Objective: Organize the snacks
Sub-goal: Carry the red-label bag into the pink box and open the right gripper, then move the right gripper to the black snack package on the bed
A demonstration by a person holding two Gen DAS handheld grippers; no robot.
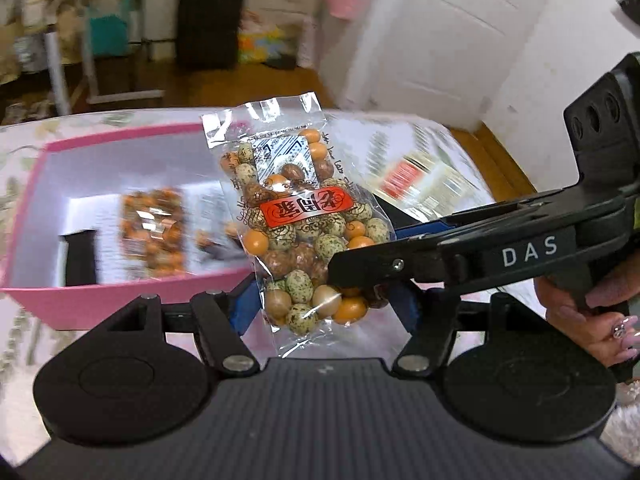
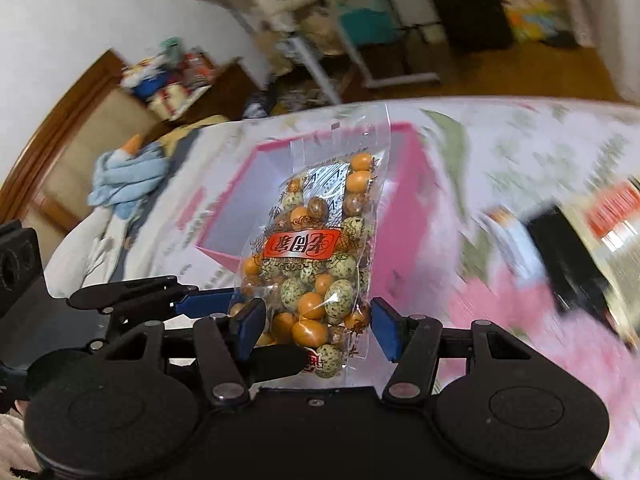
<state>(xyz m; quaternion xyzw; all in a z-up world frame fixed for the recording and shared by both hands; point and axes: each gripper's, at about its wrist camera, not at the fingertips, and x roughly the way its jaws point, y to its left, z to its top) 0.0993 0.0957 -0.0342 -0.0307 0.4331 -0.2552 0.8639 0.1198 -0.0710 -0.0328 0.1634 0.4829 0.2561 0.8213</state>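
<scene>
A clear bag of coated peanuts with a red label (image 1: 308, 224) is held upright in the air between both grippers. My left gripper (image 1: 326, 308) is shut on the bag's lower end. My right gripper (image 2: 316, 328) also holds the same bag (image 2: 316, 248) between its blue pads; in the left wrist view its black finger (image 1: 400, 256) reaches in from the right onto the bag. Behind the bag lies an open pink box (image 1: 52, 300), which also shows in the right wrist view (image 2: 404, 208). It holds another peanut bag (image 1: 154, 232) and a dark packet (image 1: 80, 258).
The box sits on a floral bedspread (image 2: 520, 148). More packets lie on the bed to the right, a red-and-white one (image 1: 416, 178) and a dark one (image 2: 568, 264). A blue soft toy (image 2: 128, 176) lies far left. Furniture and wooden floor lie beyond.
</scene>
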